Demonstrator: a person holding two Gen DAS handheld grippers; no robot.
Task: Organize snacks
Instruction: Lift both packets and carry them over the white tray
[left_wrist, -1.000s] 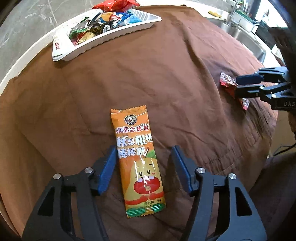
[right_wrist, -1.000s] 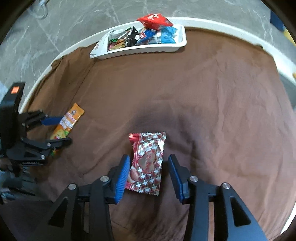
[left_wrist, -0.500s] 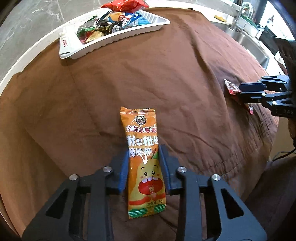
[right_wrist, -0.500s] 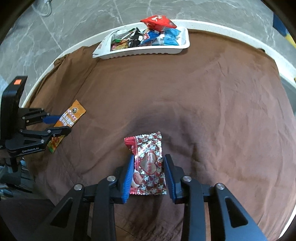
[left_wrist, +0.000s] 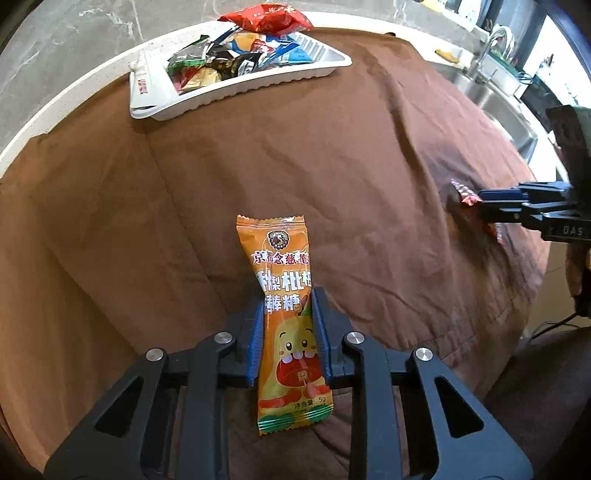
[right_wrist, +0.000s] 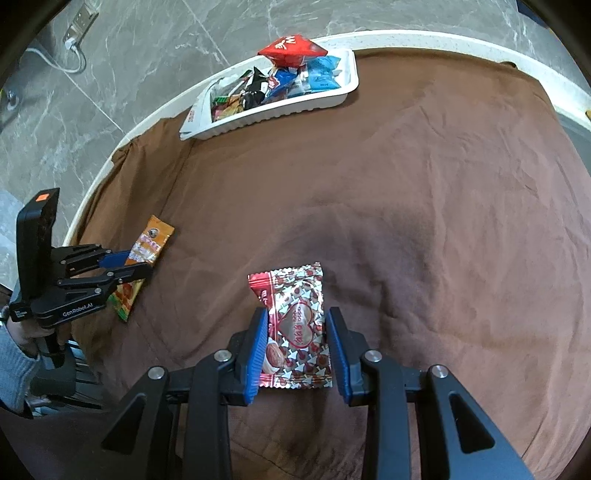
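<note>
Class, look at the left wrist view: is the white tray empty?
No: the white tray holds a heap of wrapped snacks, with a red packet on top.

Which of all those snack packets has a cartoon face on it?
The long orange packet pinched in the left gripper. The silver-and-red one shows a heart, and those in the white tray show no face.

Left wrist view: low and close over the brown cloth (left_wrist: 332, 155), looking forward along the left tool (left_wrist: 288, 314) toward the white tray (left_wrist: 236, 92). Right wrist view: likewise behind the right tool (right_wrist: 295, 332). Shared: cloth, tray, and each other's tool at the edge.
</note>
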